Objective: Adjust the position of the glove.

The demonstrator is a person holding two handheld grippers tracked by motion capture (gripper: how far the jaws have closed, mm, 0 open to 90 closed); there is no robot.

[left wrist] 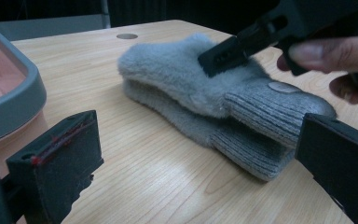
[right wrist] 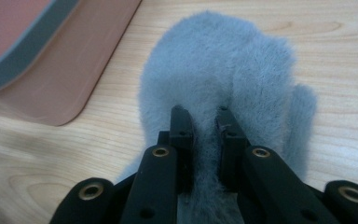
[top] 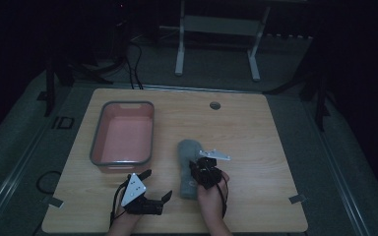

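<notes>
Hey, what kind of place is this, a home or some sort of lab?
Probably a lab or recording room, not a home: a bare wooden table on grey floor, cables trailing behind it, and a metal stand in the dark background.

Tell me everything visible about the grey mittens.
The mittens are a grey pair stacked one on the other, lying flat on the wooden table right of the pink tub. The bodies are fluffy fleece, the cuffs ribbed knit, and the top cuff carries a small round tag. The right gripper pinches a fold of the upper mitten's fleece between its jaws.
</notes>
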